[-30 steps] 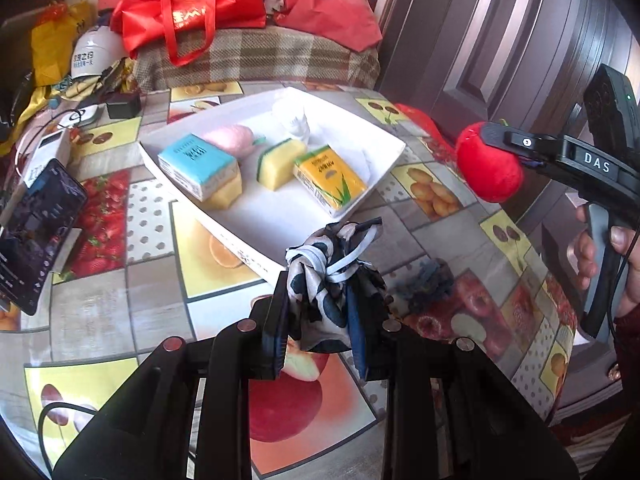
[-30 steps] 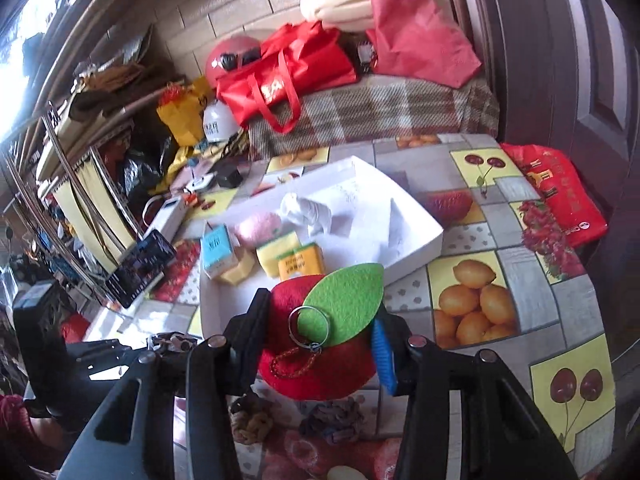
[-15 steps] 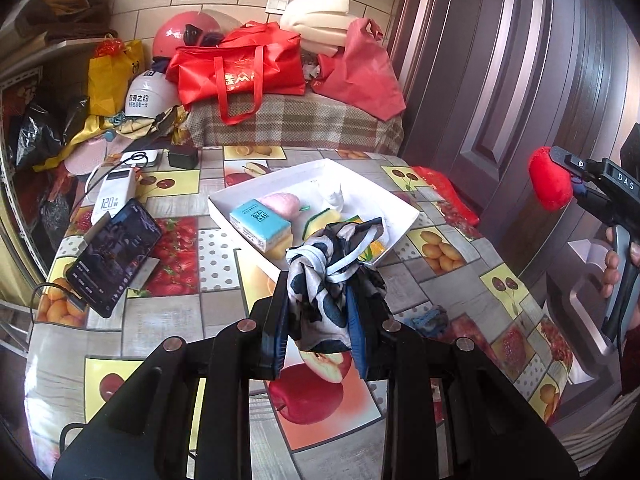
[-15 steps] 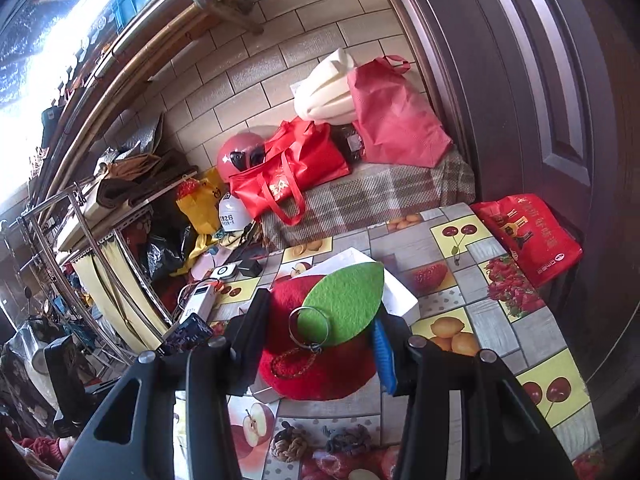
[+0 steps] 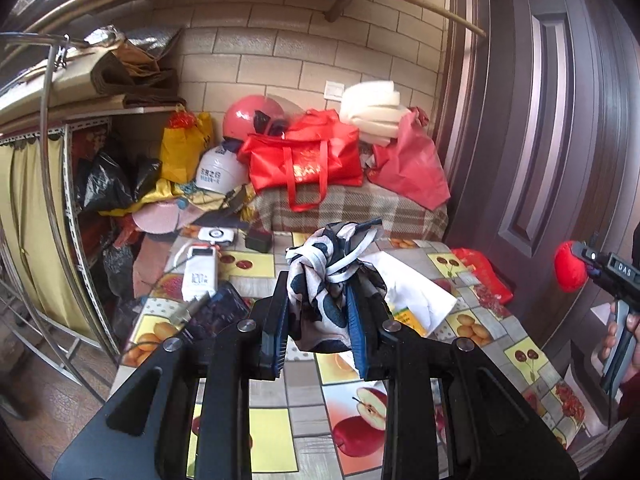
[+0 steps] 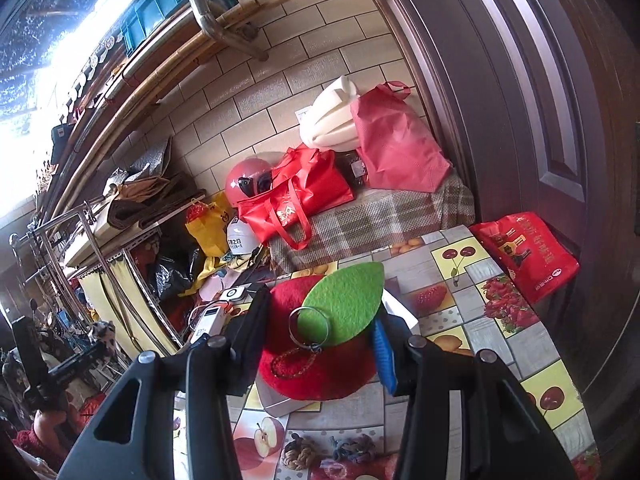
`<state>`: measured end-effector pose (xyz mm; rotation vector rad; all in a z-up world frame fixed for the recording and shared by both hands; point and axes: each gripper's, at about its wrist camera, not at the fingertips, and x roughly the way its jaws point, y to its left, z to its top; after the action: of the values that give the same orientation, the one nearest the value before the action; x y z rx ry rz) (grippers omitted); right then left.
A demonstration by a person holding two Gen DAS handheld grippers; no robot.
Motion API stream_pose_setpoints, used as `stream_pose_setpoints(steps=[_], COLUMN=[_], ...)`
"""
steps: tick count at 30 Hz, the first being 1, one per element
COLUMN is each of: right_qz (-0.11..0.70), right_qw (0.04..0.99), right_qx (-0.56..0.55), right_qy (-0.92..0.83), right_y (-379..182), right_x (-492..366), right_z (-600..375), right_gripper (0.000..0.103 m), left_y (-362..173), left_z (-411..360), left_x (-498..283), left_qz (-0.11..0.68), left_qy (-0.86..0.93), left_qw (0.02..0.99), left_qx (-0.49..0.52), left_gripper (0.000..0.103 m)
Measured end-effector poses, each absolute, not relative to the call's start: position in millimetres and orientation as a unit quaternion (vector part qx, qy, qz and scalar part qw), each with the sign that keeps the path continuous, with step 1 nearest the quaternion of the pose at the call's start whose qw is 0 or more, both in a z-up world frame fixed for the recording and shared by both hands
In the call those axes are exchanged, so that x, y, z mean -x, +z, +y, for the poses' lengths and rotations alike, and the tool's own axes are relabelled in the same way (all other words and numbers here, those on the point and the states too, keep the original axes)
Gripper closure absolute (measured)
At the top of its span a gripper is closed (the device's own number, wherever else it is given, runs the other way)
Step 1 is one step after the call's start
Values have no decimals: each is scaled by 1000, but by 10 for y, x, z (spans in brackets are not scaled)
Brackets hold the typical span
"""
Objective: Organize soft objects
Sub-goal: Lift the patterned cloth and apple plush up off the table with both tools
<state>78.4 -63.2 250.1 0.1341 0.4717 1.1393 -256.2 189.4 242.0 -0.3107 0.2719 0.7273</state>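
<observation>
A: What is the largest surface in both views?

B: A table (image 5: 472, 326) under a fruit-print oilcloth, seen from above. Behind it a plaid-covered bench (image 6: 384, 216) carries a red tote bag (image 5: 304, 160) and a pink helmet (image 5: 250, 114).

A: What lies on the table?

B: A white tray (image 5: 416, 292), largely hidden behind the left gripper's load; a yellow carton (image 5: 406, 316) shows at its near edge. A white power bank (image 5: 200, 272) lies to the tray's left.

A: How does the left gripper (image 5: 318, 312) stand?

B: Its two fingers pinch a knotted black-and-white scarf (image 5: 328, 280), held up in the air above the table; the knot rises over the fingertips.

A: And the right gripper (image 6: 316, 344)?

B: It is clamped on a red felt apple (image 6: 316, 360) bearing a green leaf (image 6: 344, 304) and a metal key ring (image 6: 310, 326), also raised clear of the table. In the left view the apple (image 5: 570, 268) shows at far right, well apart from the scarf.

A: The smallest items?

B: Two hair scrunchies, one tan (image 6: 298, 454) and one dark (image 6: 354, 450), lie on the oilcloth below the right gripper.
</observation>
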Motion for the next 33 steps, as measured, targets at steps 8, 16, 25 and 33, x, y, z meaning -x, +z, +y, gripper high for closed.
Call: stream_pose_setpoints(steps=[8, 16, 25, 33], right_qz=[204, 206, 207, 209], right_qw=[813, 812, 811, 811], right_qx=[-69, -74, -74, -73], right_qy=[542, 542, 542, 541], right_y=[2605, 2606, 2614, 2609], right_x=[-777, -805, -803, -797], right_z=[-674, -682, -673, -660], right_gripper=[57, 57, 57, 57], left_y=[2893, 2904, 2918, 2921], left_z=[1934, 1970, 1939, 1949], left_x=[2881, 2941, 2894, 2887], left_qz=[61, 54, 53, 54], left_qy=[383, 389, 389, 388], left_qw=[913, 909, 910, 910], left_qx=[129, 137, 136, 138], left_gripper=[78, 78, 78, 78])
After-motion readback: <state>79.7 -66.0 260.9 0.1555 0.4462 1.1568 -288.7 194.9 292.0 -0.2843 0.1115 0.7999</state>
